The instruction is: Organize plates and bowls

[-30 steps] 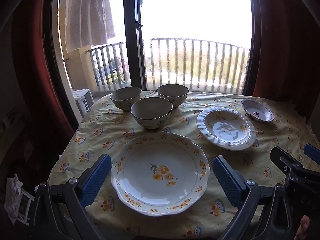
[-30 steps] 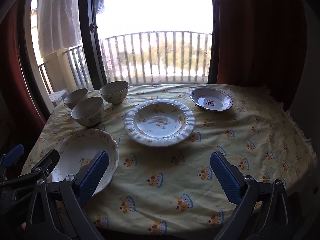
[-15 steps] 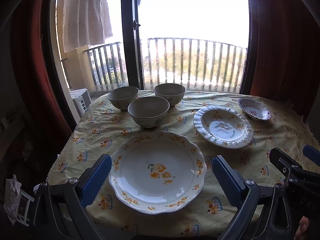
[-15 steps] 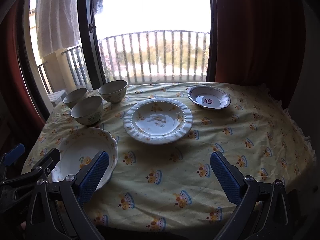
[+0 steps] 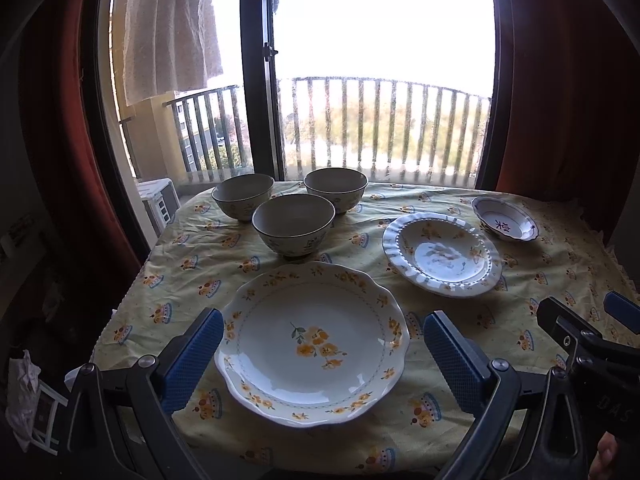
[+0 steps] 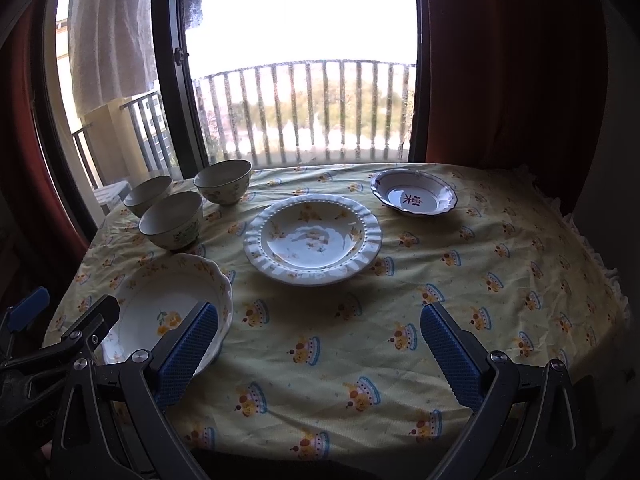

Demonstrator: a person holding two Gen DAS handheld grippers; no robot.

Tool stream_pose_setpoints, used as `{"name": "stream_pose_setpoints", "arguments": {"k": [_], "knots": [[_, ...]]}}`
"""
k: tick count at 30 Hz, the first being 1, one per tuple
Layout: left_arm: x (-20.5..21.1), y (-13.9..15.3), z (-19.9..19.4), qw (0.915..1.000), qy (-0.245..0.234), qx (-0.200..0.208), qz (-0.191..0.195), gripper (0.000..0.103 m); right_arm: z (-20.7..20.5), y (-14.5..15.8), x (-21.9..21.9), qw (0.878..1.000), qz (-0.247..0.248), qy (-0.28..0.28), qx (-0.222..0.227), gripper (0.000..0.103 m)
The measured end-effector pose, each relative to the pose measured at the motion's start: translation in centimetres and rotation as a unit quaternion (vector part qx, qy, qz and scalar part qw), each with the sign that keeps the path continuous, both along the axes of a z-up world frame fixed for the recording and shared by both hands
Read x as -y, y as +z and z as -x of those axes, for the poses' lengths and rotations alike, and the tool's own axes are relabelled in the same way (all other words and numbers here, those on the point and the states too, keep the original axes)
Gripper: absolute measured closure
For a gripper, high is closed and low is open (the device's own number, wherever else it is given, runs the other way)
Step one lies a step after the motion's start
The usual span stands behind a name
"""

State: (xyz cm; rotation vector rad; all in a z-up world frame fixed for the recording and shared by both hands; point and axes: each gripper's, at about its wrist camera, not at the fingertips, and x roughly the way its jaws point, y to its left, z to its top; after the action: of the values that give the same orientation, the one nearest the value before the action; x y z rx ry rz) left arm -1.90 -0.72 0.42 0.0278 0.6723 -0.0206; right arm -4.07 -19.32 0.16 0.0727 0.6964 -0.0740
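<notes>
Both tools hang over the near edge of the table, each one wide open and holding nothing. The left gripper (image 5: 322, 354) has the big flowered plate (image 5: 312, 344) directly in front, between its blue pads (image 5: 192, 356). The right gripper (image 6: 318, 356) has only bare tablecloth (image 6: 500, 264) ahead; the ribbed deep plate (image 6: 313, 239) is further on, the small dish (image 6: 414, 199) beyond to its right, the three bowls (image 6: 172, 220) far to its left. I think the danger is the thin glazed rim: a pinch can slip, and loose cloth may drag with the plate toward the edge
</notes>
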Motion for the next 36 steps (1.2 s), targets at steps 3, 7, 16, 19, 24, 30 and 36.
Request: {"name": "stream_pose_setpoints", "arguments": {"k": [3,7,16,19,24,30,36], "knots": [[-0.02,0.03,0.03,1.0,0.0,0.002,0.0,0.002,0.07,-0.03,0.05,1.0,0.0,0.0,0.001,0.0],[0.01,0.0,0.07,1.0,-0.001,0.002,0.001,0.003,0.01,0.01,0.1,1.0,0.0,0.0,0.0,0.0],[0.08,-0.03,0.19,1.0,-0.001,0.003,0.002,0.003,0.16,-0.02,0.24,1.0,0.0,-0.001,0.0,0.0],[0.06,-0.05,0.2,1.0,-0.001,0.002,0.002,0.003,0.15,-0.03,0.22,1.0,0.0,-0.001,0.0,0.0],[0.26,-0.07,0.29,1.0,-0.003,0.002,0.002,0.003,0.25,-0.08,0.3,1.0,-0.001,-0.002,-0.001,0.0],[0.44,-0.15,0.27,1.0,-0.006,0.0,0.003,0.003,0.3,-0.27,0.63,1.0,0.0,-0.006,-0.004,0.0],[0.41,-0.18,-0.04,0.9999,-0.009,-0.004,0.002,0.003,0.13,-0.45,0.61,1.0,0.0,-0.011,-0.011,0.0]]}}
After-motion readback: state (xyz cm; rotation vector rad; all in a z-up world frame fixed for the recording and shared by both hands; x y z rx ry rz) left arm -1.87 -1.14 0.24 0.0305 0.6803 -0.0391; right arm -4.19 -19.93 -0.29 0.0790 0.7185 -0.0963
